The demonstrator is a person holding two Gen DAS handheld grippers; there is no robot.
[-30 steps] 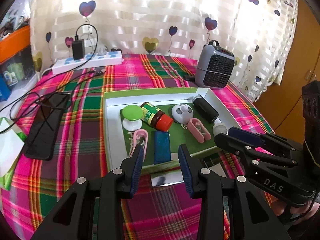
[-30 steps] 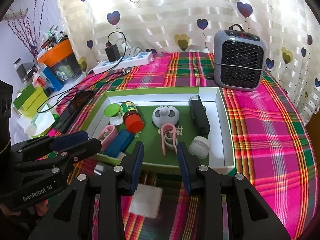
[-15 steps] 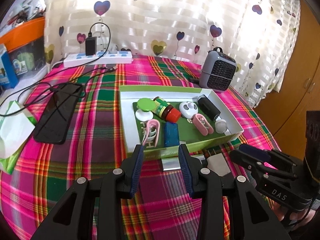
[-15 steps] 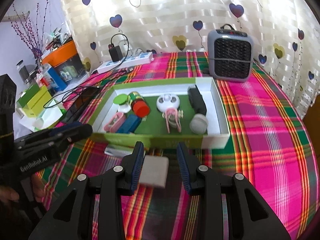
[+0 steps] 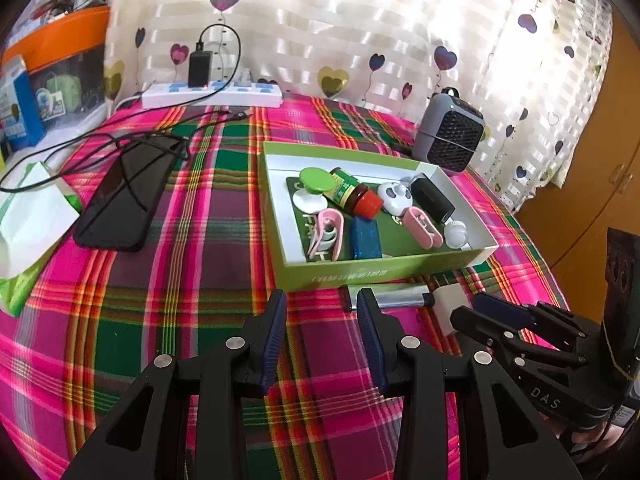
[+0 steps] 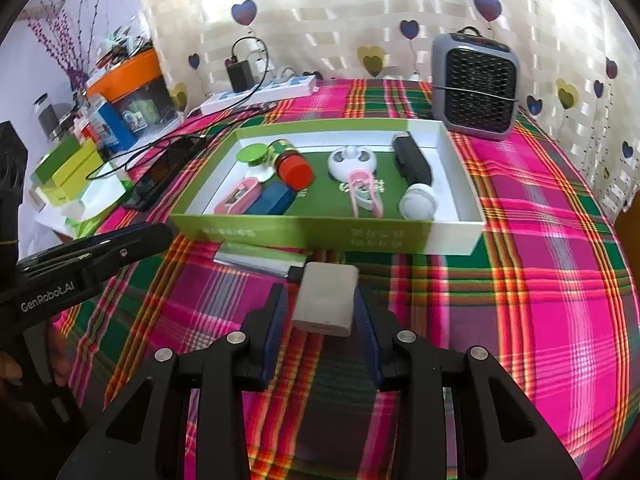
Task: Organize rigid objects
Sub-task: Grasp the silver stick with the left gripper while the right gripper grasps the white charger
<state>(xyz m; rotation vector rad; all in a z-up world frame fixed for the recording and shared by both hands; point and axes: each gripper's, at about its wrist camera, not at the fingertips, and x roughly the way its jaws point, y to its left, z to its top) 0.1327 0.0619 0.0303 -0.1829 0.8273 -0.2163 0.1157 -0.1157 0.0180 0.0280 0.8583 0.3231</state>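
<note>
Your right gripper [image 6: 320, 312] straddles the white block [image 6: 326, 300], unpinched, long axis toward the green box [image 6: 320, 232]. Left gripper [image 5: 320, 320], marked "GenRobot.AI", spread, empty.

"DAS" is showing in white on the black body of the right gripper [image 5: 516, 314], at four o'clock in the left wrist view. "GenRobot.AI" is showing on the left gripper [image 6: 132, 236], at nine o'clock in the right wrist view. Print on the green box [image 6: 304, 234] front is staying unreadable.
</note>
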